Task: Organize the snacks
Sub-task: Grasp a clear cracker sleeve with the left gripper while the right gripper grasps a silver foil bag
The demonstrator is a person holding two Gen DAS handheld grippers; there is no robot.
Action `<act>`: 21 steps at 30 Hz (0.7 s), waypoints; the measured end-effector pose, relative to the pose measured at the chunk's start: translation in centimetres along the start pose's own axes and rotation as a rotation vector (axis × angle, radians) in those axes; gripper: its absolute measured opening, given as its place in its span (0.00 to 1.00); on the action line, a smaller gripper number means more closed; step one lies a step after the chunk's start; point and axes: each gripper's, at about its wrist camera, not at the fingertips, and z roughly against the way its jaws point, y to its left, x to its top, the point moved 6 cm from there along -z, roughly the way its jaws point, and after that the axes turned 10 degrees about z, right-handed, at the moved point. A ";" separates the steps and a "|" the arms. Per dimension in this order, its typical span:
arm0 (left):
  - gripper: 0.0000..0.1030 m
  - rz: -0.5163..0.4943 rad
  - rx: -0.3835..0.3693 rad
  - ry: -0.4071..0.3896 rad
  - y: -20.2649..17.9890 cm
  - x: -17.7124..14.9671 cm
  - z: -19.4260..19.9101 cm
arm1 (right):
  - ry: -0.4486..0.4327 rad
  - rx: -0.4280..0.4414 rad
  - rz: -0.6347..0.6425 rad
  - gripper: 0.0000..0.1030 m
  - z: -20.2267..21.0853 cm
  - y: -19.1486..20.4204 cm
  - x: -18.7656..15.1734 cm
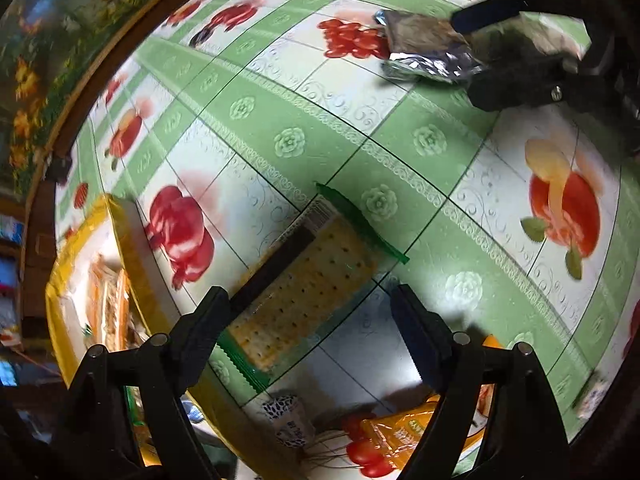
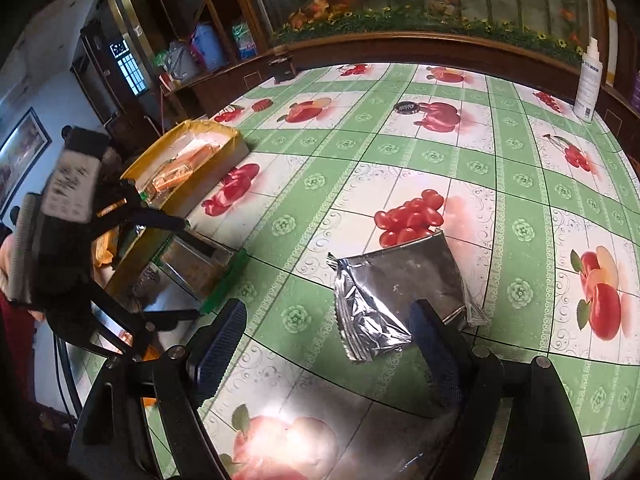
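the left gripper (image 1: 310,320) is spread wide around the near end of a cracker packet (image 1: 304,276) lying flat on the tablecloth (image 1: 420,184), its long axis running away from the fingers. the right gripper (image 2: 326,346) is likewise wide, over a silver pouch (image 2: 396,296) lying aslant. a yellow box (image 2: 224,148) sits to the left.

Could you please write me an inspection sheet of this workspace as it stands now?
Surface: table under a green fruit-print cloth.
Job's things: cracker packet flat between the open left tongs; silver foil packet flat before the open right tongs; yellow box holding snacks at the table edge; orange packet near the left tongs.
Clutter: white bottle, dark round lid.
Cables: nothing seen.
Surroundings: wooden cabinet, floral panel.
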 end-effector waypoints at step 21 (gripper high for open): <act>0.81 0.295 0.109 0.020 2.7 -0.1 -0.7 | 0.125 -0.148 -0.080 0.88 -2.1 -4.1 0.7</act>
